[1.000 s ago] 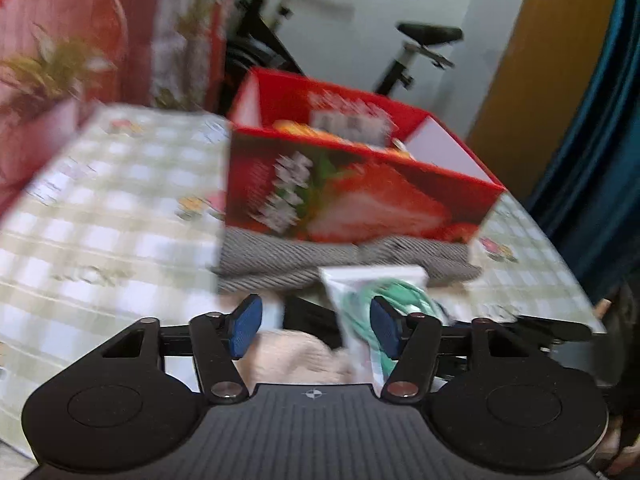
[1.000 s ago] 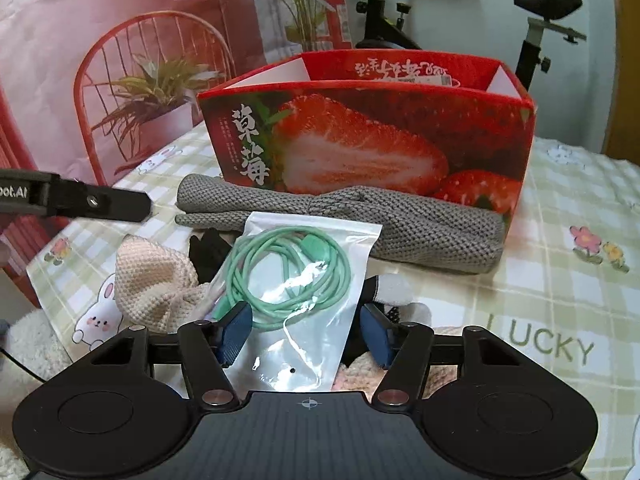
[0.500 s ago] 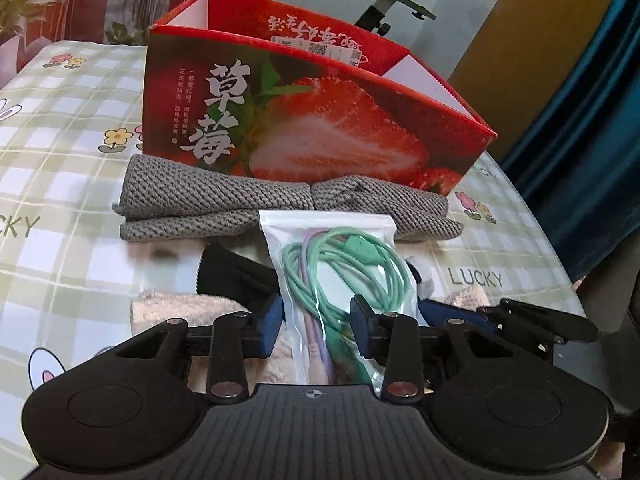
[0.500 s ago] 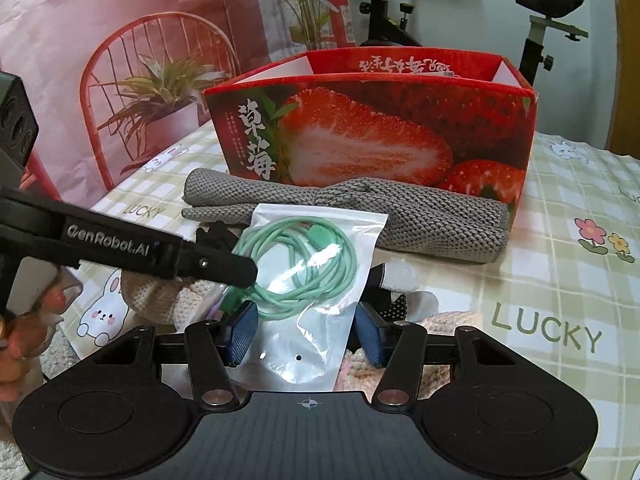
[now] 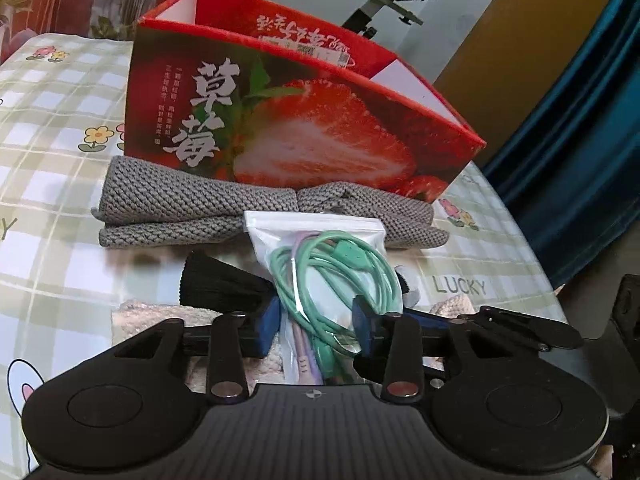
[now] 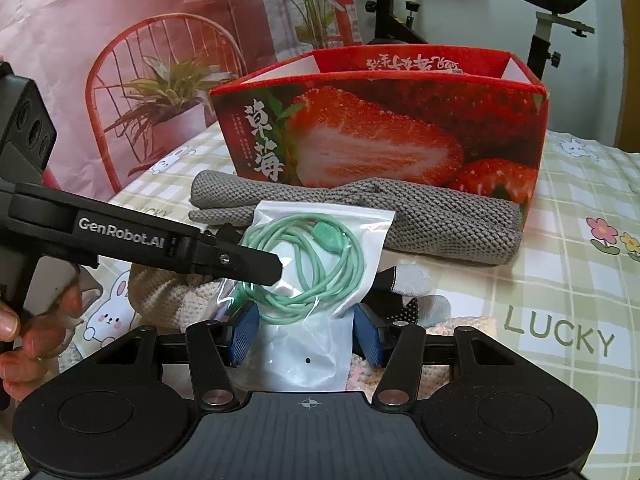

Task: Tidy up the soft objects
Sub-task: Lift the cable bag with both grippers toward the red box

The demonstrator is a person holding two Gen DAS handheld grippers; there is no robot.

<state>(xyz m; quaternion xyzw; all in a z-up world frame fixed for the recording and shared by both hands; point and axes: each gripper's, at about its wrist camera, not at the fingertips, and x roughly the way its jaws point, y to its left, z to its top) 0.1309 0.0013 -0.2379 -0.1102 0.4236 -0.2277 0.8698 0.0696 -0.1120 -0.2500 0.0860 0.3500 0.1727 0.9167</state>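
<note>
Left wrist: both grippers' jaws part-open, straddling cable bag (image 5: 320, 268), contact unclear.

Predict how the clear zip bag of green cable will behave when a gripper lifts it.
The zip bag looks like thin glossy film, so it will probably sag and slip between pads. The coiled cable lies loose inside and may slide to the bottom. It seems light.

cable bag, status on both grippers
Left gripper and right gripper both open, each straddling the cable bag. Bag lies on gloves, before grey cloth and strawberry box. Nothing blocking.
</note>
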